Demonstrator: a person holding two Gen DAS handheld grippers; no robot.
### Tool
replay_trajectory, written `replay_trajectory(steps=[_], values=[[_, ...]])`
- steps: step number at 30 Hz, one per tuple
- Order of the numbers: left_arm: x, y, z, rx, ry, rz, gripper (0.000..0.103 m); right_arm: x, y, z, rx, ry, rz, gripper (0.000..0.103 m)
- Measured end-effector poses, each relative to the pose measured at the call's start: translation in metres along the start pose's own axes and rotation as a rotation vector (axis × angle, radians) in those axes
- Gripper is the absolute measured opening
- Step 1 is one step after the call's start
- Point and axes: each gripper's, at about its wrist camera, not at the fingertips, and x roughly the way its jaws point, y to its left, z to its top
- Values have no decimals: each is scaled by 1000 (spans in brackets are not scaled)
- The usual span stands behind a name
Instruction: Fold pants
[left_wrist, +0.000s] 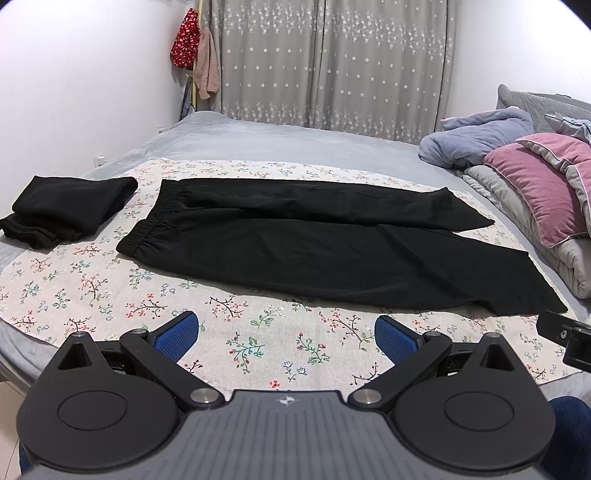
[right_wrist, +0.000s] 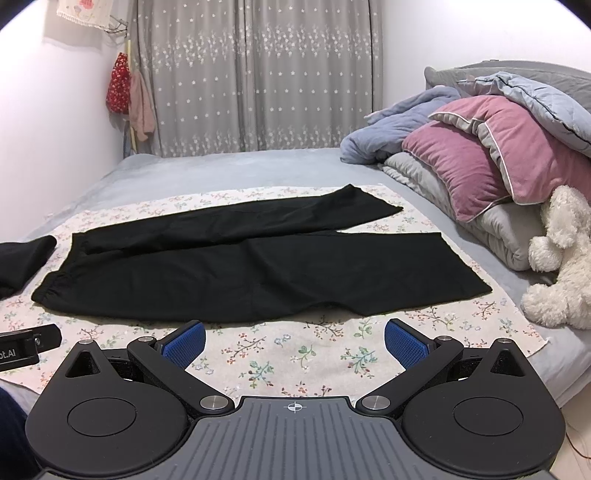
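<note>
Starting from the flower-printed cotton sheet (left_wrist: 110, 291) where the long black elastic-waist pants (left_wrist: 314, 251) lie flat, legs slightly apart, I should pinch waistband and hem together, my left gripper (left_wrist: 287, 334) and right gripper (right_wrist: 294, 338) both wide open, empty.

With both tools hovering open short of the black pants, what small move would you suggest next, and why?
Probably bring the left tool forward to the waistband and the right tool to the near leg's hem. The pants lie flat and unfolded on the floral cloth, and neither tool touches them.
</note>
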Motion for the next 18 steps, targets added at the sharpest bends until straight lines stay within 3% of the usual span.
replay_trajectory(steps=[18], values=[[2,-3,-2,29,8,-23,103,2,-1,-6,0,7,-14,103]])
